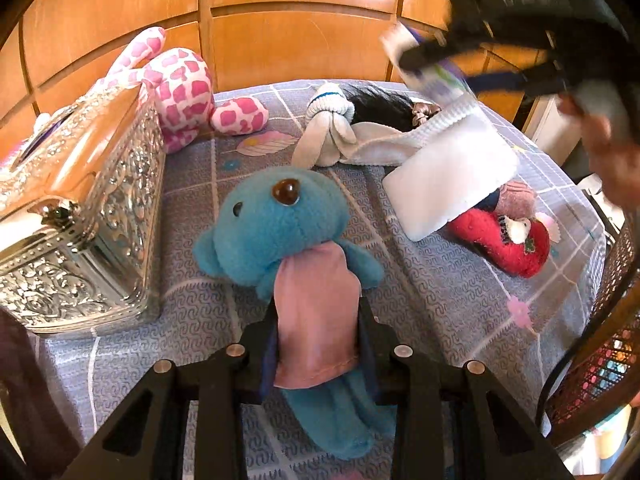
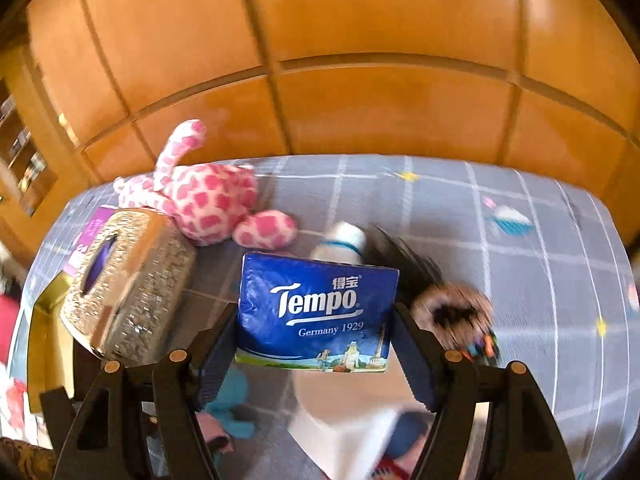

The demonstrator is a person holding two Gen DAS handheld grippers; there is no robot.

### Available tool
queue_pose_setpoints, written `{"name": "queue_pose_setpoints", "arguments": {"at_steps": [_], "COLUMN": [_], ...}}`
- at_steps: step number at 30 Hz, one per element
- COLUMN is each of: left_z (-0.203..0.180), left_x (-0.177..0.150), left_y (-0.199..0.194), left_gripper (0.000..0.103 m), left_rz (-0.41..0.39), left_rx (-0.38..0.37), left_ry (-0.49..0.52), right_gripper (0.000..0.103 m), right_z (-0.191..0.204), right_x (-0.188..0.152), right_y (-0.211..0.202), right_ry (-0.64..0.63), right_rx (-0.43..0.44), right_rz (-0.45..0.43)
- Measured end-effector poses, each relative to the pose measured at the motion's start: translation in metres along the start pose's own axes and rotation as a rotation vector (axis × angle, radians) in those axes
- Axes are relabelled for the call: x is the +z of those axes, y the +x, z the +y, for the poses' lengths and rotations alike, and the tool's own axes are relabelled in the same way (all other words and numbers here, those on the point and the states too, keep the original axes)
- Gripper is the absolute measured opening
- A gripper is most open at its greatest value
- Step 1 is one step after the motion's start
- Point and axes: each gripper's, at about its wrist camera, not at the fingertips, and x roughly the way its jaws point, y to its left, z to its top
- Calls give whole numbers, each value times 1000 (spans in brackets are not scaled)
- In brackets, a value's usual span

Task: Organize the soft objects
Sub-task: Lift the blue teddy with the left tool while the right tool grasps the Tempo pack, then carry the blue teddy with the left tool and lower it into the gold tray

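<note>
My left gripper (image 1: pixel 318 320) is shut on a blue teddy bear (image 1: pixel 280 216) in a pink dress, pads pressing its body, head pointing away over the grey checked cloth (image 1: pixel 440 304). My right gripper (image 2: pixel 316 320) is shut on a blue Tempo tissue pack (image 2: pixel 316 308), held in the air. From the left wrist view that gripper (image 1: pixel 500 20) is a blur at the upper right. Under the pack is a white soft fabric piece (image 1: pixel 448 176); I cannot tell whether it hangs from the pack. A pink spotted plush (image 1: pixel 184 84), a grey-white plush (image 1: pixel 332 128) and a red plush (image 1: pixel 504 240) lie on the cloth.
A silver embossed tissue box (image 1: pixel 80 208) stands at the left, with a yellow box (image 2: pixel 48 320) beside it. A black hairpiece (image 1: pixel 380 108) with a scrunchie (image 2: pixel 452 312) lies at the back. A wicker basket (image 1: pixel 612 320) is at the right edge. Wooden panelling (image 2: pixel 360 40) rises behind.
</note>
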Motion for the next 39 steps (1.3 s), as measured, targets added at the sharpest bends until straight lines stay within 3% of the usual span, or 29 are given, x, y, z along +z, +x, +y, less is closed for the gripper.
{"name": "queue_pose_setpoints", "arguments": {"at_steps": [4, 7, 10, 13, 17, 21, 24, 30, 36, 39], "left_z": [-5, -5, 6, 34, 79, 138, 175, 236, 285, 295], "left_x": [11, 24, 51, 83, 117, 127, 114, 51, -25, -48], "left_y": [-14, -29, -45, -58, -77, -91, -103, -136, -121, -105], "left_gripper": [33, 33, 33, 33, 33, 33, 33, 33, 34, 36], "left_rz": [-22, -61, -103, -138, -204, -210, -216, -197, -66, -16], "left_rx": [-2, -6, -17, -21, 53, 129, 204, 325, 408, 425], "left_ry": [2, 1, -35, -117, -197, -316, -387, -527, -683, -719], "right_gripper": [74, 74, 74, 74, 74, 74, 74, 74, 74, 74], "right_z": [-18, -26, -25, -24, -25, -24, -23, -22, -20, -19], "right_x": [-26, -32, -30, -30, -31, -30, -30, -29, -29, -29], "right_y": [7, 17, 13, 12, 10, 10, 8, 6, 5, 6], "right_ry": [46, 74, 69, 62, 69, 66, 59, 54, 35, 26], "right_rx": [-80, -108, -96, -96, -93, -92, -96, -98, -115, -132], "right_rz": [4, 37, 12, 11, -4, -13, -23, -31, -38, -34]}}
